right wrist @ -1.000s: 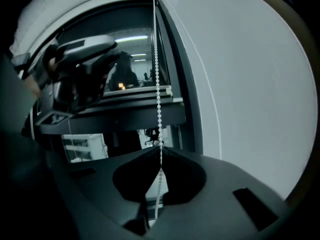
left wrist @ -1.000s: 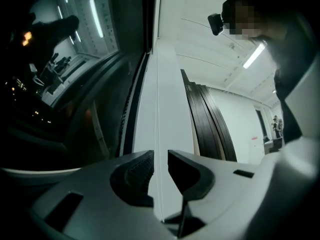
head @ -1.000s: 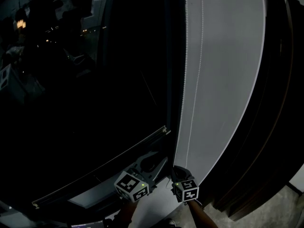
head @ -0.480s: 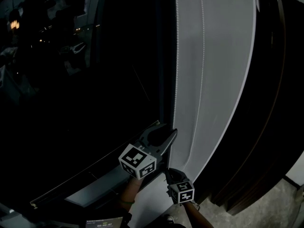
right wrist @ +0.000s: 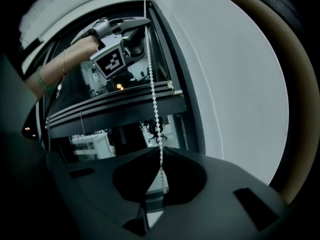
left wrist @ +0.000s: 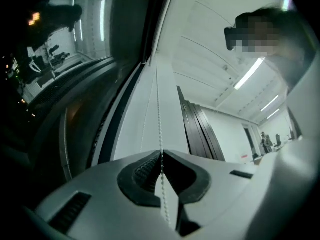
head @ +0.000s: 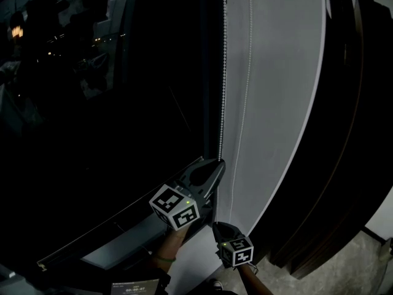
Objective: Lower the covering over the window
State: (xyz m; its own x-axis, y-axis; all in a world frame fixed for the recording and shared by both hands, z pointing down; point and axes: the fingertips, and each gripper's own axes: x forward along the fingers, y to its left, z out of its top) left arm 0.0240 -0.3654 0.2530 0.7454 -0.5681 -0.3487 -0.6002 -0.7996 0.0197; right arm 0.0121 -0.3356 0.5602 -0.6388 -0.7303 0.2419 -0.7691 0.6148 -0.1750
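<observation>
A white roller blind (head: 282,72) hangs to the right of a dark window pane (head: 92,134). Its bead chain (head: 222,72) runs down the blind's left edge, with a second strand (head: 247,72) over the fabric. My left gripper (head: 219,163) points up and is shut on the chain, which passes between its tips (left wrist: 161,156). My right gripper (head: 216,225) sits lower on the same chain and is shut on it (right wrist: 159,149). In the right gripper view the left gripper (right wrist: 142,21) shows higher up the chain (right wrist: 152,84).
Dark vertical panels (head: 350,134) stand right of the blind. A slanted frame rail (head: 123,217) and a grey sill (head: 123,241) run below the pane. Room lights reflect in the glass at the upper left (head: 18,32).
My left gripper has risen along the chain from beside the right gripper to well above it. The right gripper has sunk a little lower in the head view.
</observation>
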